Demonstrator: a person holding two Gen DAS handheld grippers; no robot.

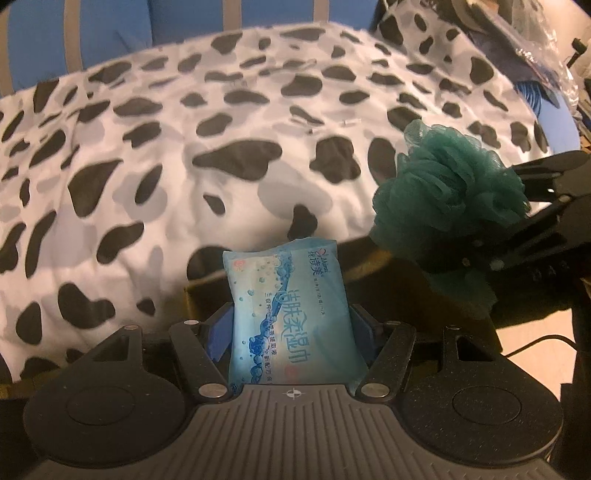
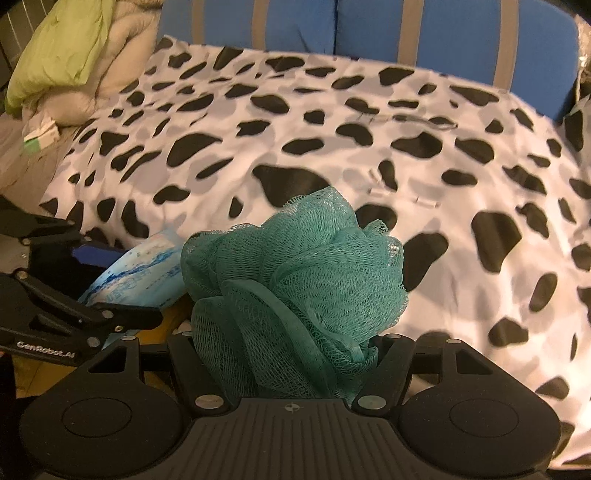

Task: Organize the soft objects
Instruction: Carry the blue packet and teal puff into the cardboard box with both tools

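Showing only rightward: green pillow (image 2: 59,48) beside cow-print blanket (image 2: 332,147).

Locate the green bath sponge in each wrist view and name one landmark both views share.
Left wrist view: the green bath sponge sits at the right edge, held in the right gripper.
Right wrist view: it fills the lower centre, clamped between the jaws.
Shared landmark: the cow-print blanket behind it.

A bedroom at home: cow-print duvet (image 2: 332,147), blue headboard (image 2: 369,29), crumpled bedding (image 2: 66,44).
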